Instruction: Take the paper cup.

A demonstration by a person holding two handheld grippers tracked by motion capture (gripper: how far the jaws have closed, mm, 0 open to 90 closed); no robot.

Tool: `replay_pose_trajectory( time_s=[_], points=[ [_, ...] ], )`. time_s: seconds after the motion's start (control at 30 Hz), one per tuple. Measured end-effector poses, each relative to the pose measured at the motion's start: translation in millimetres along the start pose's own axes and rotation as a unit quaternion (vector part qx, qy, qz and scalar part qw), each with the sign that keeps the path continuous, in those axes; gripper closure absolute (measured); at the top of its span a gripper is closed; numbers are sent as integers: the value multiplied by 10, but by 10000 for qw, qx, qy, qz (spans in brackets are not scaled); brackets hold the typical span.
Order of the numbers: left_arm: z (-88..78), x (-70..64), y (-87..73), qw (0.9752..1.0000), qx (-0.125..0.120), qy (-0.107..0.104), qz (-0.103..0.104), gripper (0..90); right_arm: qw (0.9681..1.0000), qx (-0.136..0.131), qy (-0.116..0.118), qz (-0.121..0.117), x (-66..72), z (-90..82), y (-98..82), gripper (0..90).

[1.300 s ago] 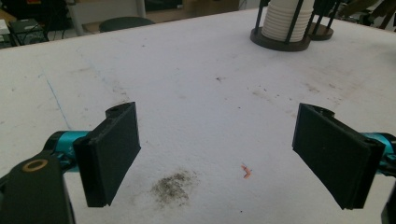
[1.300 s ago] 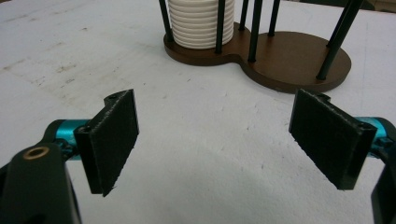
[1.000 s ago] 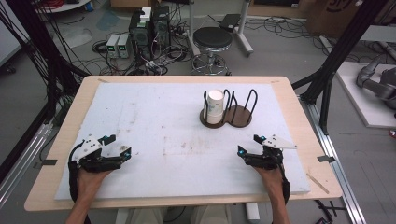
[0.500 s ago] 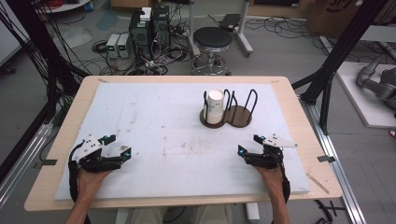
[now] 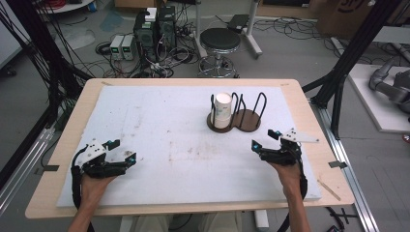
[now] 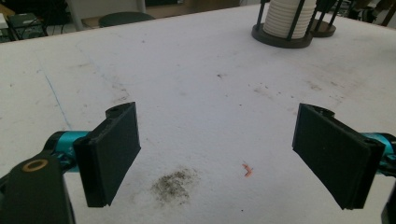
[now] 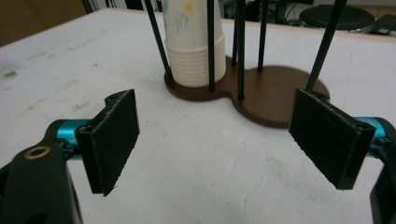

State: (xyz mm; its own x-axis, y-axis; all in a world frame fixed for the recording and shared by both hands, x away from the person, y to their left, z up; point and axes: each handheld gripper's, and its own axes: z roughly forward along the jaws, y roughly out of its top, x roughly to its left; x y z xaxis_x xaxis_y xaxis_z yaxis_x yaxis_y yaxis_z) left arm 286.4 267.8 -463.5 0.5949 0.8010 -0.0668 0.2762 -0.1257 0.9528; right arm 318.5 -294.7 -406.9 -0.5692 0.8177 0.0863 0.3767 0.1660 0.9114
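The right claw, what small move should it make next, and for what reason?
Probably ease the right claw forward toward the stack of paper cups in the wire holder. Its jaws stand open with nothing between them, the cups sit straight ahead in the right gripper view, and bare white mat separates them.

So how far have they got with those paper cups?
Nothing looks done yet: the cup stack sits in one bay of the wire holder. The right gripper faces it, open and empty; the left gripper is open too. Grasping a cup remains.

A black stool (image 5: pixel 220 41) and computer towers (image 5: pixel 154 26) stand beyond the table (image 5: pixel 309 121).
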Motion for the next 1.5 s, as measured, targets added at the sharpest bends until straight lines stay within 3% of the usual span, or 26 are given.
replay_pose_trajectory(
  time_s=[0.07,0.27,0.3,0.67,0.83,0.9,0.93,1.2,1.23,1.3,1.37,1.43,1.47,1.5],
  points=[
    [-3,-1,-1,10000,-12,2,3,148,10000,-4,-5,-40,-8,-13,59,166],
    [-2,5,-1,10000,-6,-11,-20,148,9998,-73,145,-150,-99,-76,480,166],
    [-2,6,-1,10000,-6,-15,-10,148,9998,-73,145,-150,-99,-76,480,166],
    [3,1,1,10000,16,-7,-16,148,9990,-132,158,-392,-292,-45,1134,166],
    [3,2,1,10000,19,-9,-13,148,9988,-67,249,-420,-337,31,1263,167],
    [3,3,1,10000,12,-7,-9,148,9978,62,479,-464,-376,114,1331,182],
    [2,3,1,10000,11,-8,-4,148,9978,62,479,-464,-376,114,1331,182],
    [1,6,1,10000,13,-24,-6,148,9920,442,887,-785,-472,343,1597,181],
    [1,8,1,10000,15,-27,-1,148,9893,604,1016,-855,-488,420,1659,181],
    [-1,9,0,10000,12,-27,-12,148,9877,688,1046,-933,-488,464,1690,181],
    [-1,9,0,10000,8,-33,-14,148,9828,843,1254,-1058,-477,598,1762,181],
    [-1,8,0,10000,-1,-39,-1,148,9785,1053,1321,-1185,-453,694,1800,181],
    [-1,8,0,10000,7,-35,1,148,9785,1053,1321,-1185,-453,694,1800,181],
    [0,7,1,10000,12,-30,1,148,9760,1118,1380,-1257,-447,741,1817,181]
  ],
)
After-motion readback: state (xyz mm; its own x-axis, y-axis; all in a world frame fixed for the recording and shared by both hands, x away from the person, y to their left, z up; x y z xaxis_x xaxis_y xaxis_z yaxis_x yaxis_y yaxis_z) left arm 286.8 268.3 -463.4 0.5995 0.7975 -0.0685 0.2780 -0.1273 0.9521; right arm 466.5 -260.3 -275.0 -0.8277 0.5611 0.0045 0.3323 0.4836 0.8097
